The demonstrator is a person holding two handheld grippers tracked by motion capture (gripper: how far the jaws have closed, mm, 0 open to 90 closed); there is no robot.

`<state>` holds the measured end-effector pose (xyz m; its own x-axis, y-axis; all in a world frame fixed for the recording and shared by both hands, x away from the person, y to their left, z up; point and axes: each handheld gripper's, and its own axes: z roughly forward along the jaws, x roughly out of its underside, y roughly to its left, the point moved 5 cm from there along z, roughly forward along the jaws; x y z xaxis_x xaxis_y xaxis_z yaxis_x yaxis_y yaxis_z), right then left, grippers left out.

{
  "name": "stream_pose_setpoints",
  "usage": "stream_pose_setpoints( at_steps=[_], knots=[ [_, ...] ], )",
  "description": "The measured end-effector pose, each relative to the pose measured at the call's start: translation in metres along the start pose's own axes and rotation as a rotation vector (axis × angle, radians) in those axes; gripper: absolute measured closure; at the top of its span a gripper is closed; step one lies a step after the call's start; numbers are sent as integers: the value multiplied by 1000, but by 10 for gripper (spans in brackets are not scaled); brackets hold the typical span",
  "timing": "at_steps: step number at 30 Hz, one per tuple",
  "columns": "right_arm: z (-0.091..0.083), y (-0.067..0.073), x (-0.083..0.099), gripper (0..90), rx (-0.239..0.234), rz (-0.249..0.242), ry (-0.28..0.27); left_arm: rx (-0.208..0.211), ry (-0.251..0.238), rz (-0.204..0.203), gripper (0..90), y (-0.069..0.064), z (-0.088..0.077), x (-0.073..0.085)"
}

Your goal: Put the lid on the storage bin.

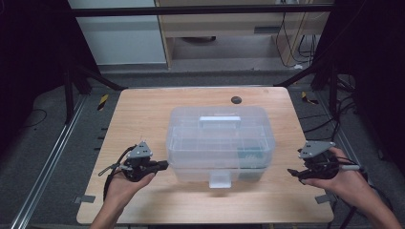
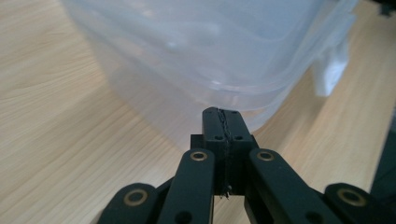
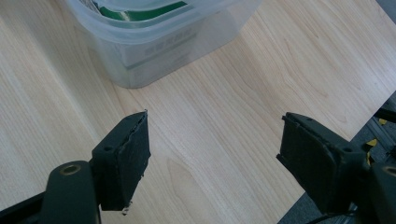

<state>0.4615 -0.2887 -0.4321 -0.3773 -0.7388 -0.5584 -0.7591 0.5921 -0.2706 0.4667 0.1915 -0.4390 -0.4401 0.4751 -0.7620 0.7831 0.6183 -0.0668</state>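
A pale wooden table (image 1: 143, 114) carries a large translucent plastic storage box (image 1: 219, 140) at its middle, lid down, a white handle (image 1: 219, 121) on top and a white latch (image 1: 220, 180) hanging at the near edge. Green contents (image 3: 140, 11) show faintly through the box's near right corner. The left gripper (image 1: 165, 165) sits just beside the box's left wall — its jaws pressed together with nothing between them. The right gripper (image 1: 292, 172) hangs well apart from the box near the table's right edge — its jaws spread wide over bare wood.
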Motion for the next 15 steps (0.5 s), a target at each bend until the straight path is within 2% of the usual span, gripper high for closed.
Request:
stream_pose_setpoints(
  at_steps=[1,2,3,4,5,8,9,10,13,15],
  knots=[
    [0,0,0,242,0,0,0,0,0,0,900,0,0,0],
    [1,0,-1,242,4,-2,-2,-21,-26,-14,900,8,-12,-1],
    [1,0,-1,242,4,-2,-2,-21,-26,-14,900,8,-12,-1],
    [2,-1,-1,241,8,-2,-1,-79,-11,-1,900,16,-20,-1],
    [3,-1,-1,241,12,3,-1,-119,-3,10,900,23,-25,-1],
    [10,-4,-1,230,30,19,-2,-156,-22,-30,900,42,-33,-2],
    [16,-8,-1,221,50,26,5,-208,-9,-38,900,59,-34,-1],
    [20,-10,-1,221,64,33,10,-208,-9,-38,900,59,-34,-1],
    [27,-16,-1,220,83,45,20,-241,-29,-94,900,82,-29,1],
    [34,-25,-3,224,105,68,23,-274,-19,-107,900,96,-23,3]
  ],
)
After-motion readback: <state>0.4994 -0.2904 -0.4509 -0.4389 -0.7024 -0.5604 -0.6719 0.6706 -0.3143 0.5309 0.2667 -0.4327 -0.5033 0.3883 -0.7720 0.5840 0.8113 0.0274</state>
